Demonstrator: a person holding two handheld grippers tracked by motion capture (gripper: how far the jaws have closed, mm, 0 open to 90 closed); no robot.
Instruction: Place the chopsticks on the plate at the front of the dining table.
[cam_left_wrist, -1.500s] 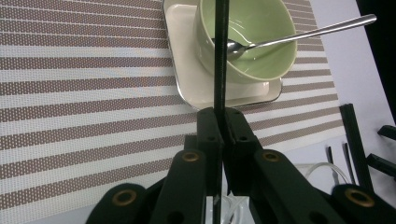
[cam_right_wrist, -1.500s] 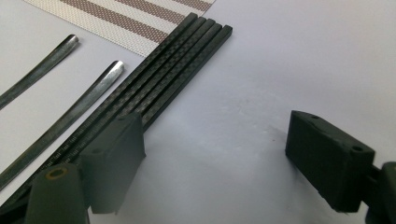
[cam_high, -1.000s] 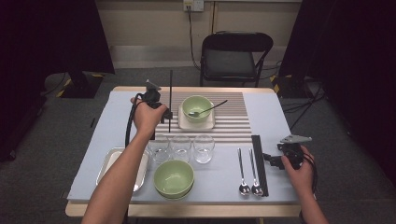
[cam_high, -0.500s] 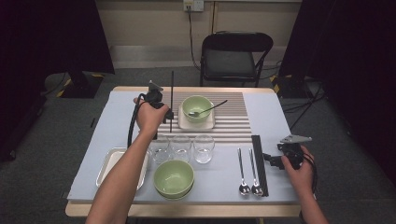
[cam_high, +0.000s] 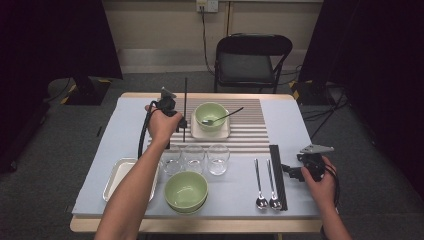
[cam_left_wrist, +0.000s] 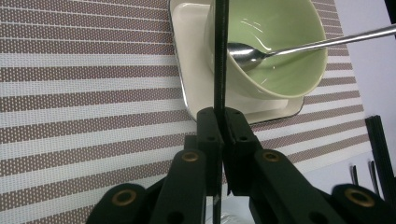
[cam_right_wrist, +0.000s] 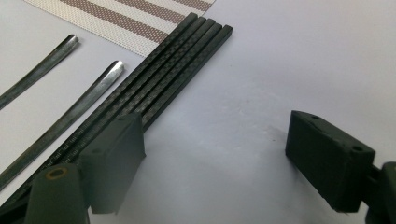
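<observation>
My left gripper (cam_high: 181, 121) is shut on a thin black chopstick (cam_high: 185, 100), which it holds over the striped placemat (cam_high: 250, 132) just left of the green bowl (cam_high: 210, 113). In the left gripper view the pads (cam_left_wrist: 236, 133) pinch that chopstick (cam_left_wrist: 220, 56) in front of the bowl (cam_left_wrist: 280, 70), its spoon (cam_left_wrist: 247, 53) and the cream square plate (cam_left_wrist: 194, 70) under it. My right gripper (cam_high: 290, 171) rests low at the right, beside the bundle of black chopsticks (cam_high: 277, 175). Its jaws (cam_right_wrist: 219, 161) stand wide open over bare table, right of those chopsticks (cam_right_wrist: 177, 60).
Three clear glasses (cam_high: 194, 157) stand in a row below the placemat. Stacked green bowls (cam_high: 186, 191) and a metal tray (cam_high: 117, 182) sit near the front edge. Two spoons (cam_high: 266, 185) lie left of the chopstick bundle. A folding chair (cam_high: 250, 65) stands beyond the table.
The left hand has edged slightly to the right, toward the bowl, with the chopstick still gripped. The right hand has stayed where it was.
</observation>
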